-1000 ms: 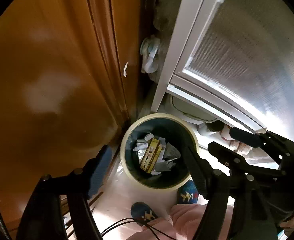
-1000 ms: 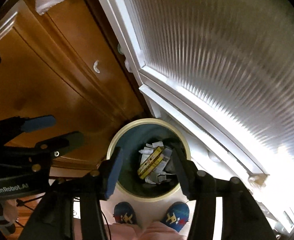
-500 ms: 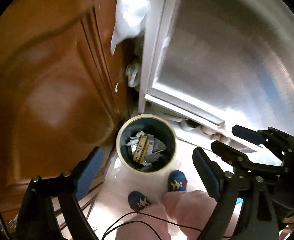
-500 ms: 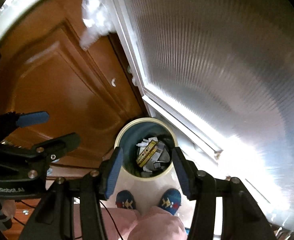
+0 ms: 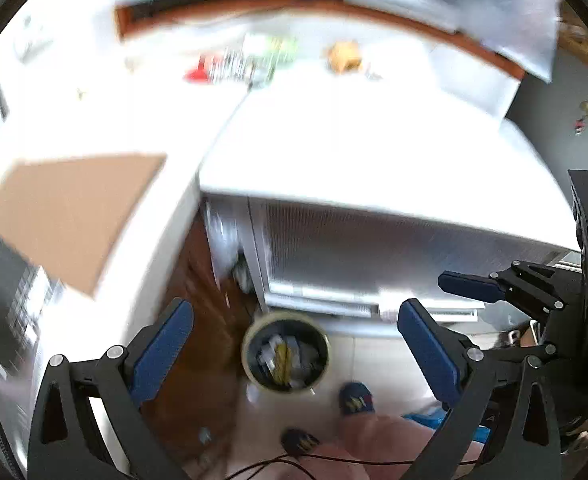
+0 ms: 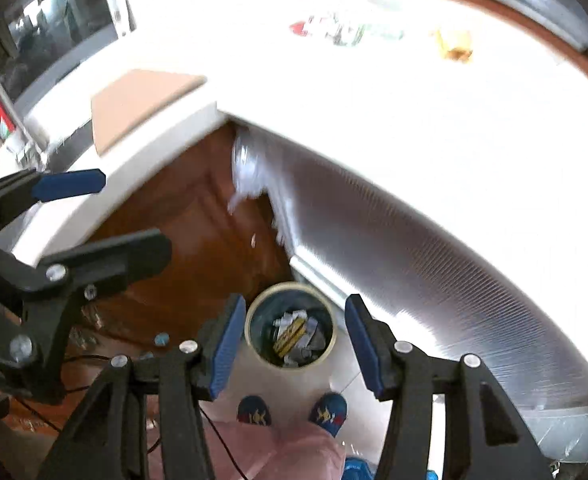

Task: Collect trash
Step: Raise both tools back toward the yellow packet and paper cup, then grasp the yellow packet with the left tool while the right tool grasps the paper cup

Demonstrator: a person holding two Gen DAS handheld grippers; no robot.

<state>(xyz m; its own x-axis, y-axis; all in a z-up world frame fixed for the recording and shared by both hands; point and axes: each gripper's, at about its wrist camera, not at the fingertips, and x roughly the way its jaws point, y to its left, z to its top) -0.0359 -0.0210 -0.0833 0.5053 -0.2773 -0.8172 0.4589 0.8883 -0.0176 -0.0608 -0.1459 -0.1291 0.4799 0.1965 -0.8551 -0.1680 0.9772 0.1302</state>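
A round cream-rimmed trash bin (image 5: 285, 354) stands on the floor far below, holding crumpled paper and a yellow wrapper; it also shows in the right wrist view (image 6: 290, 326). My left gripper (image 5: 294, 352) is open and empty, high above the bin. My right gripper (image 6: 291, 344) is open and empty, also high above it. On the white countertop (image 5: 354, 140) lie blurred items: a red-and-green packet (image 5: 241, 64) and a yellow-orange lump (image 5: 344, 56). They also show in the right wrist view, the packet (image 6: 342, 30) and the lump (image 6: 454, 46).
A brown cardboard sheet (image 5: 73, 212) lies on the left counter section. A wooden cabinet door (image 6: 185, 248) and a ribbed translucent panel (image 6: 434, 272) stand under the counter. The person's slippered feet (image 6: 289, 410) stand beside the bin.
Both grippers have risen well above the bin, so it looks smaller and the countertop with its items has come into view. Both stay open and empty.
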